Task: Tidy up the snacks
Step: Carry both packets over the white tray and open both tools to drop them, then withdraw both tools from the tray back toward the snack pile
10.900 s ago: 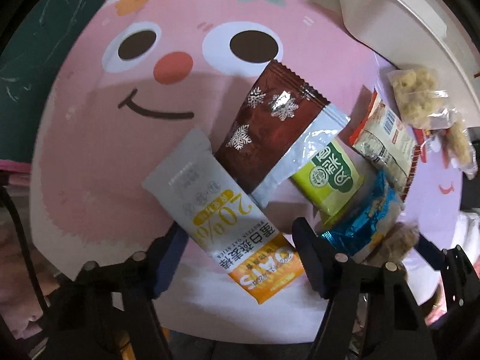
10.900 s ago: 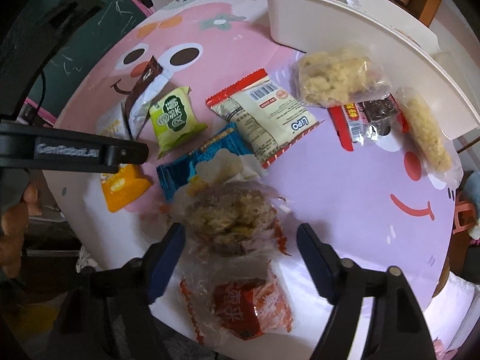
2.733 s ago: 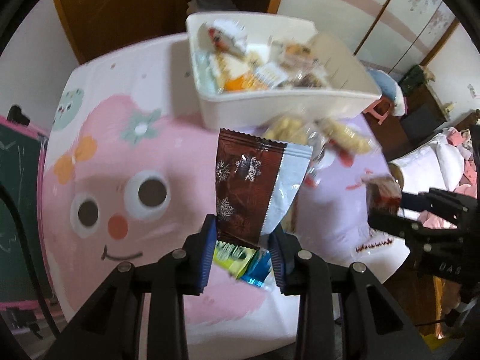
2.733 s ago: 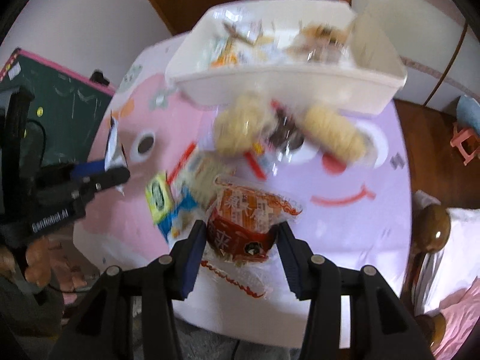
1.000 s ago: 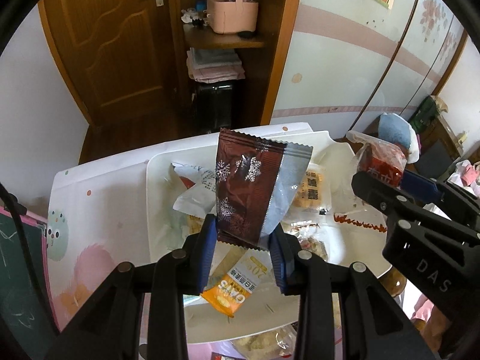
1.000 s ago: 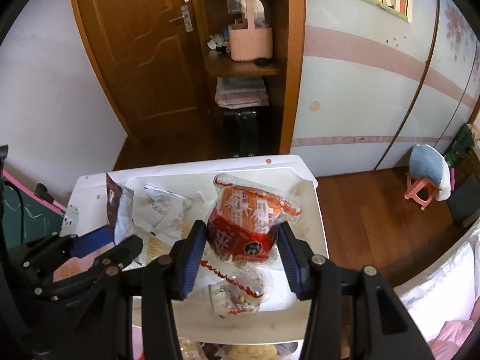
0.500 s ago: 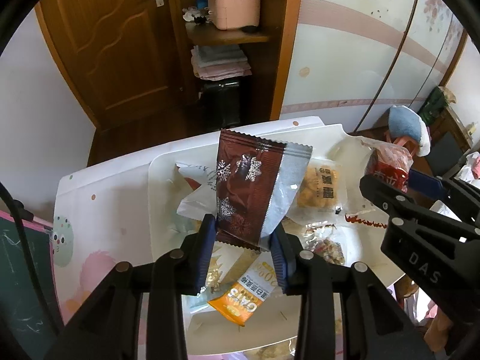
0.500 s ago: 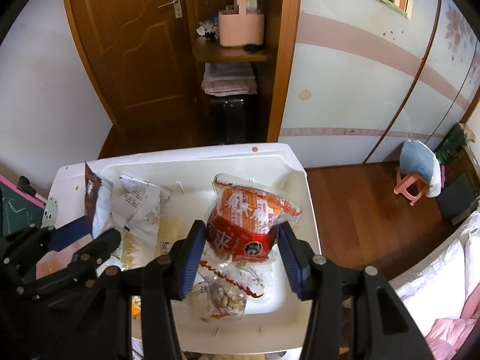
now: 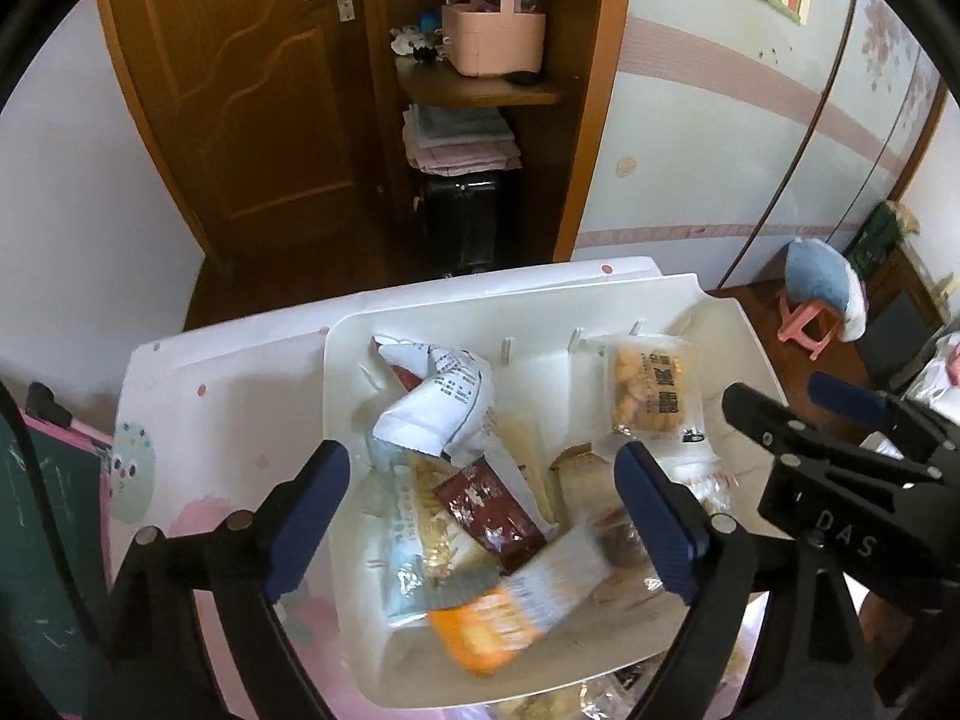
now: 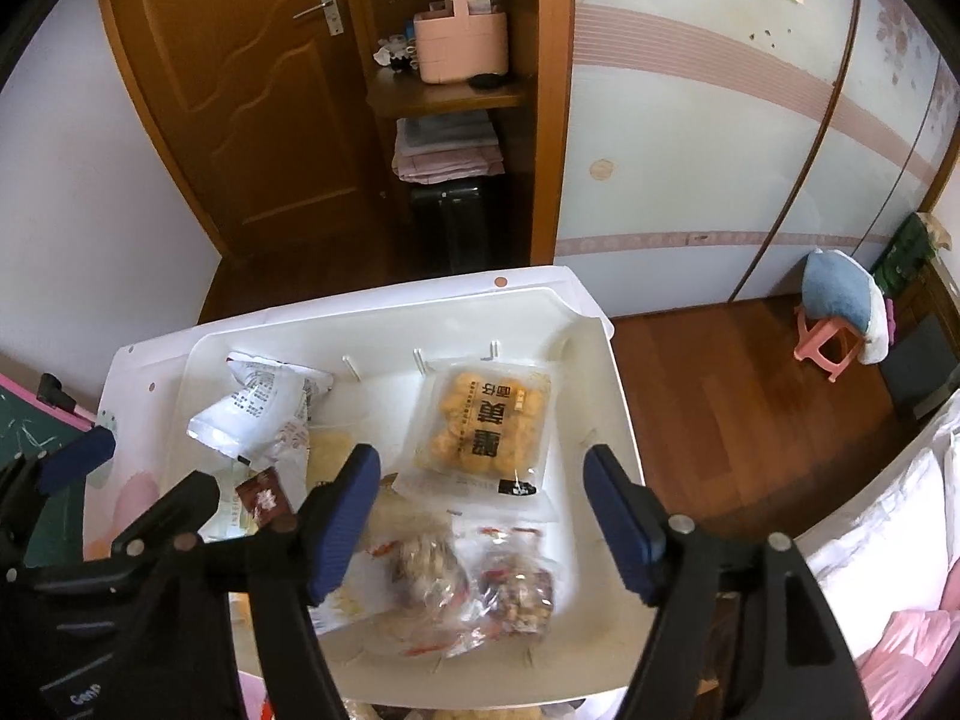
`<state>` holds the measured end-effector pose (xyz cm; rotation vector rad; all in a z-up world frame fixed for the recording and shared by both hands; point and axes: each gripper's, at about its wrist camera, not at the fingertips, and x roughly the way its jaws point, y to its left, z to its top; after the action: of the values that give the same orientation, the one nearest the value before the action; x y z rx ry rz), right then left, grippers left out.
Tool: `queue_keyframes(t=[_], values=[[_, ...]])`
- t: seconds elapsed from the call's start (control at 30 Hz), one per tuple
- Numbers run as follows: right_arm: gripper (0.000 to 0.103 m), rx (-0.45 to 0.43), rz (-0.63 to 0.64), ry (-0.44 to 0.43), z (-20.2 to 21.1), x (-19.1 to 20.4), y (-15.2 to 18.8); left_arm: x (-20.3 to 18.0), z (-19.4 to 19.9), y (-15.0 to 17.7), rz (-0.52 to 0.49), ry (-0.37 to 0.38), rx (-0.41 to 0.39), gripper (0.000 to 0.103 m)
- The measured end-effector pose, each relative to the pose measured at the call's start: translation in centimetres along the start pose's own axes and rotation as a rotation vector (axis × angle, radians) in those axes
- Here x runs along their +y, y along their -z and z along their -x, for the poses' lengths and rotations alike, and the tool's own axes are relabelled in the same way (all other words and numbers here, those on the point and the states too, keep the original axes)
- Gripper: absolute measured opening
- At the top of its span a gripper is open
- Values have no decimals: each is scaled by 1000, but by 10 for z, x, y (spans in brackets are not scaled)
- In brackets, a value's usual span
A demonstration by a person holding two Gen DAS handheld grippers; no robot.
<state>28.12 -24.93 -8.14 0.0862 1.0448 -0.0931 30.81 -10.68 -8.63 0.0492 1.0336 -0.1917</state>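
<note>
A brown door [image 9: 240, 108] and a shelf nook stand at 12 o'clock behind a table with a white bin [image 9: 744, 354] of snacks. The left gripper [image 9: 480, 510] hangs over the bin, jaws opening, nothing pressed between them; the brown packet [image 9: 489, 510] lies below on other snacks. The right gripper [image 10: 480, 510], at 3 o'clock of the left, is also opening and empty; the red-printed bag [image 10: 516, 591] lies in the bin at 6 o'clock.
</note>
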Motion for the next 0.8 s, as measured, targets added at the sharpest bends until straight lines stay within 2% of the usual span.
queue_keyframes(t=[0.1,0.8], values=[[71,1,-2,-1,1,-1,1,3,2,0,25,16,3,90],[71,-18,27,-28,35,4,22,3,42,21,45,-17,-20,90]])
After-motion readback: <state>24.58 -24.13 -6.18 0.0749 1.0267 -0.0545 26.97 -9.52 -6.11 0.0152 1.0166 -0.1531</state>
